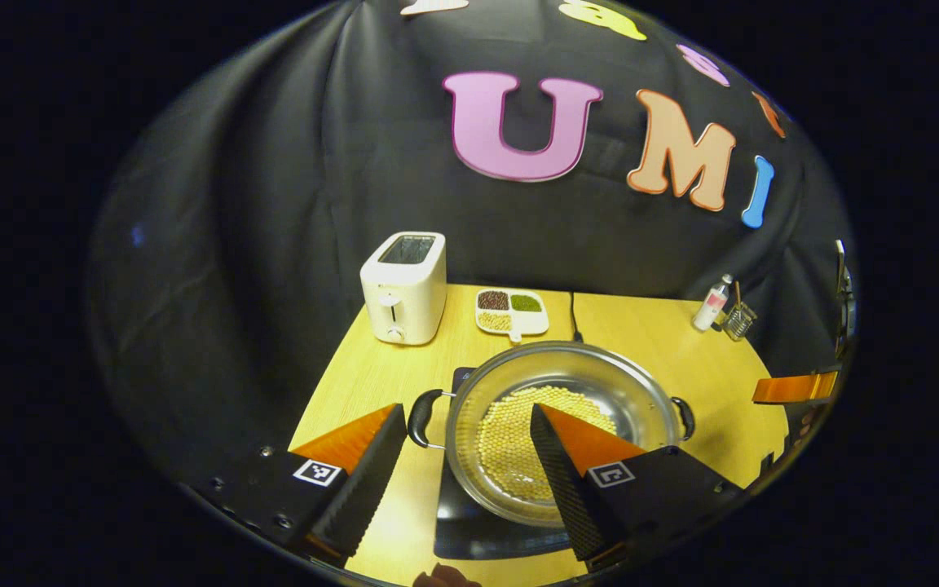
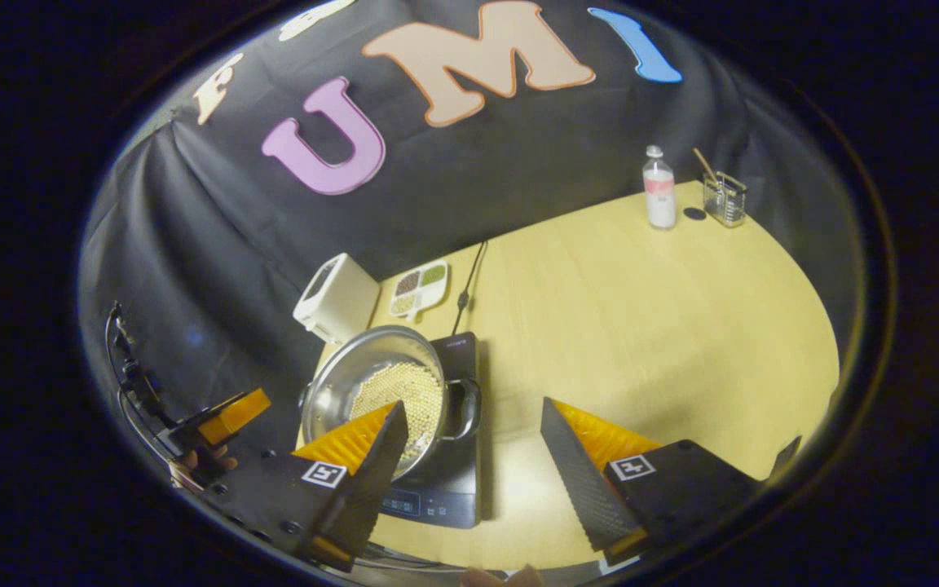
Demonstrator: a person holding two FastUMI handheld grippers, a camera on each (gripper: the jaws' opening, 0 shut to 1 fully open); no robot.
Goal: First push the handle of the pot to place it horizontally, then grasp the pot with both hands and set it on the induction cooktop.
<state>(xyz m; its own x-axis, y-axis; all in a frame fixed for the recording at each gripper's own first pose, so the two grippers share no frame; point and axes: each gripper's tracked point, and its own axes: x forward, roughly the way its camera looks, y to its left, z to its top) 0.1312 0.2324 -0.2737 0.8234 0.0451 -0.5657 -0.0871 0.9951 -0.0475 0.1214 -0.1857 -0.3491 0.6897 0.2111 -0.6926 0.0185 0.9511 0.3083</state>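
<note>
Steel pot (image 1: 559,424) sits on the cooktop (image 1: 469,522) with handles level – both grippers, left (image 1: 469,440) and right (image 2: 469,440), gape wide and empty, so draw them straight back, clear of the handles.

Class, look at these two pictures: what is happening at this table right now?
A person holds two grippers above a wooden table. The steel pot, with yellow beans inside, already sits on the black induction cooktop. The left gripper and right gripper are both open, holding nothing.
</note>
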